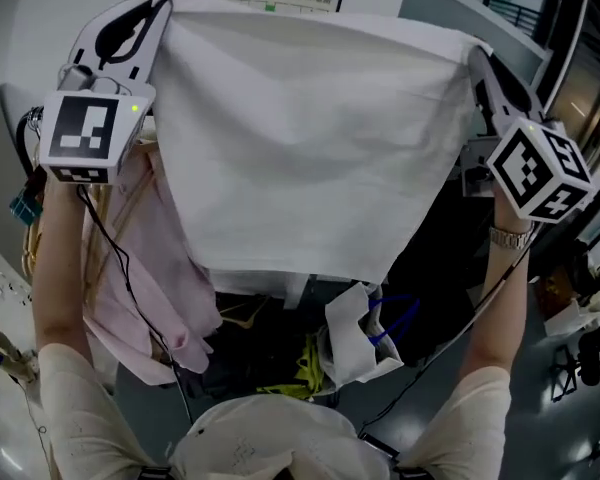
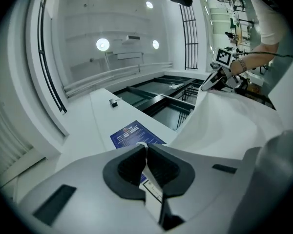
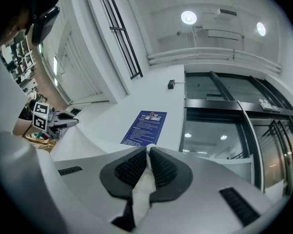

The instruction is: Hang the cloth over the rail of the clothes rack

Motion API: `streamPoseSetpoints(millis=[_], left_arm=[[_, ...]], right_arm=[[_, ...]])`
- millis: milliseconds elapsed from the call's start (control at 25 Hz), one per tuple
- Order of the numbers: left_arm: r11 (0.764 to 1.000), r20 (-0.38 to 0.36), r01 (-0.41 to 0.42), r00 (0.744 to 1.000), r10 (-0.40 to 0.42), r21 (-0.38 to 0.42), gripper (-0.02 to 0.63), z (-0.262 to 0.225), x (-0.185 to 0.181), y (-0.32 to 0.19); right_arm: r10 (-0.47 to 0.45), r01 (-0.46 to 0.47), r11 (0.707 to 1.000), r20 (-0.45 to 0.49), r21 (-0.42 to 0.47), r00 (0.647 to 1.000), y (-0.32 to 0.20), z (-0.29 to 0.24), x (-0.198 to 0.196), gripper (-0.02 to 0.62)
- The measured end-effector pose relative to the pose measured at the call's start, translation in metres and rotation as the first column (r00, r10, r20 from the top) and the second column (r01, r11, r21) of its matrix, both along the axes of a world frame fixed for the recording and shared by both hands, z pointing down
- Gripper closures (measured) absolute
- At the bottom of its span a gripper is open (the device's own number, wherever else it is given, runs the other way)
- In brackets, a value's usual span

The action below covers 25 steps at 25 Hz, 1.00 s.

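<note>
Head view: a white cloth (image 1: 310,138) hangs spread in the air between the two tools, its top edge pulled nearly straight from the left tool (image 1: 163,6) at the upper left to the right tool (image 1: 477,58) at the upper right, and its lower edge falls loose in the middle of the picture; each tool's marker cube faces the camera, the left one (image 1: 80,133) above the person's left forearm (image 1: 60,268), the right one (image 1: 538,168) above a wrist with a watch (image 1: 510,236); below and to the left of the cloth hangs a pink garment (image 1: 160,298), and under the cloth's lower edge lie a white bag (image 1: 355,338) and something yellow (image 1: 315,368); left gripper view: the dark pads (image 2: 132,167) are clenched on a thin fold of the cloth's corner, and the rest of the sheet sweeps away to the right towards the other tool; right gripper view: the ribbed pads (image 3: 129,169) are likewise clamped on a bunched corner of cloth; a blue notice (image 3: 145,127) is fixed on the white wall beyond.
</note>
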<state>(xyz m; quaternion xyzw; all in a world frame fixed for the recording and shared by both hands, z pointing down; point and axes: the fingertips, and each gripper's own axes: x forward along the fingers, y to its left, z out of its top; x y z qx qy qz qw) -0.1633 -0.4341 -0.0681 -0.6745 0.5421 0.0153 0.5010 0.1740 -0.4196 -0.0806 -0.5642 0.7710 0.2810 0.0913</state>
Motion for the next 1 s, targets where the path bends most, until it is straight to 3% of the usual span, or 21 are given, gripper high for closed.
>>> streamPoseSetpoints(millis=[160, 360, 480, 680, 840, 1000], left_arm=[[0.999, 0.027, 0.046, 0.999, -0.045, -0.01, 0.586, -0.028, 0.004, -0.046], [0.991, 0.105, 0.114, 0.989, -0.107, -0.069, 0.586, -0.023, 0.005, -0.096], [0.982, 0.163, 0.151, 0.978, -0.132, -0.114, 0.586, -0.007, 0.004, -0.116], [0.959, 0.251, 0.212, 0.955, -0.161, -0.19, 0.586, 0.017, 0.009, -0.141], [0.938, 0.265, 0.236, 0.95, -0.167, -0.254, 0.586, 0.035, 0.008, -0.157], [0.933, 0.27, 0.227, 0.951, -0.15, -0.28, 0.586, 0.04, 0.01, -0.159]], right_arm=[[0.027, -0.027, 1.0, -0.034, 0.012, 0.999, -0.038, -0.025, -0.001, 0.563], [-0.056, 0.047, 0.991, -0.073, -0.123, 0.996, -0.091, -0.021, -0.005, 0.563], [-0.152, 0.124, 0.964, -0.104, -0.235, 0.983, -0.114, -0.001, -0.009, 0.561], [-0.244, 0.16, 0.906, -0.174, -0.391, 0.954, -0.142, 0.029, -0.002, 0.534], [-0.29, 0.203, 0.877, -0.144, -0.435, 0.946, -0.145, 0.037, 0.001, 0.514], [-0.362, 0.278, 0.843, -0.105, -0.46, 0.926, -0.145, 0.043, 0.007, 0.509]])
